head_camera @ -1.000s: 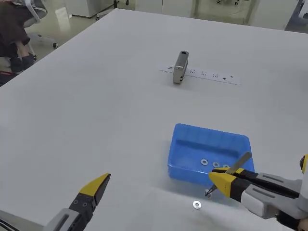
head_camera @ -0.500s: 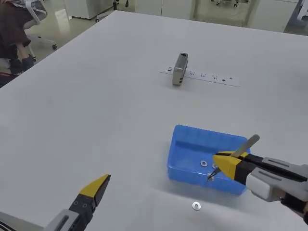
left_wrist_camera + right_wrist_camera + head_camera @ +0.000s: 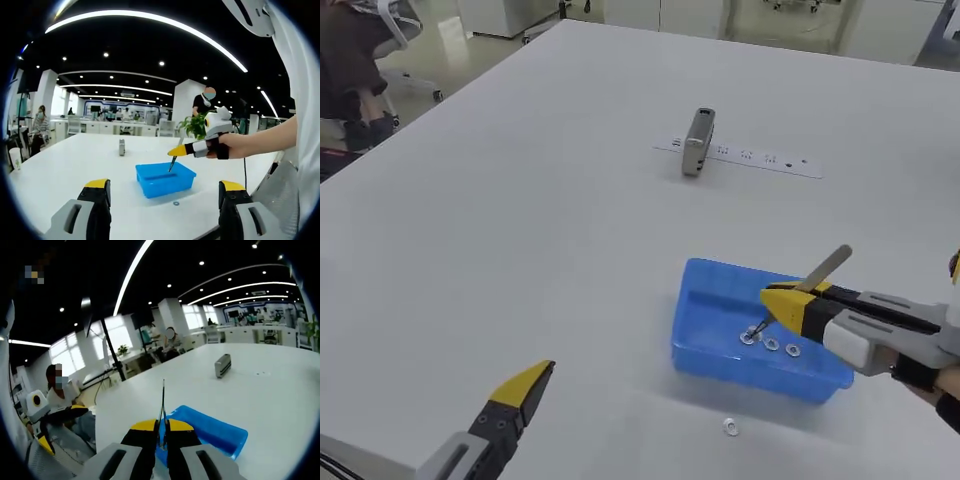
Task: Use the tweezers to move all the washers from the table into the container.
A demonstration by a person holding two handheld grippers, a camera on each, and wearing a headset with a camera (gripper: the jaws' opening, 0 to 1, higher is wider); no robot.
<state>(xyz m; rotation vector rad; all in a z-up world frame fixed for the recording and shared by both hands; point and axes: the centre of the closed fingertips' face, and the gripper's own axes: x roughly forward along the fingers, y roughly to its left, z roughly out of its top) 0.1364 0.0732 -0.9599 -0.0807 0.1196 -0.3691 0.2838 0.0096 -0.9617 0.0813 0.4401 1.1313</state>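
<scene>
the right gripper (image 3: 782, 300) is clamped on the tweezers (image 3: 830, 265), whose tips dip into the blue container (image 3: 705, 290) among three washers (image 3: 771, 345); whether they pinch one is too small to tell. another washer (image 3: 731, 427) lies on the table (image 3: 520, 200) just in front. the left gripper (image 3: 164, 186) hangs wide open. a second ago the tips were outside the front wall.

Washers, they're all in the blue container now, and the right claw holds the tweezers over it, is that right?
Not all: one washer lies on the table in front of the blue container, as the head view shows. The other washers are inside, and the right claw holds the tweezers over it.
</scene>
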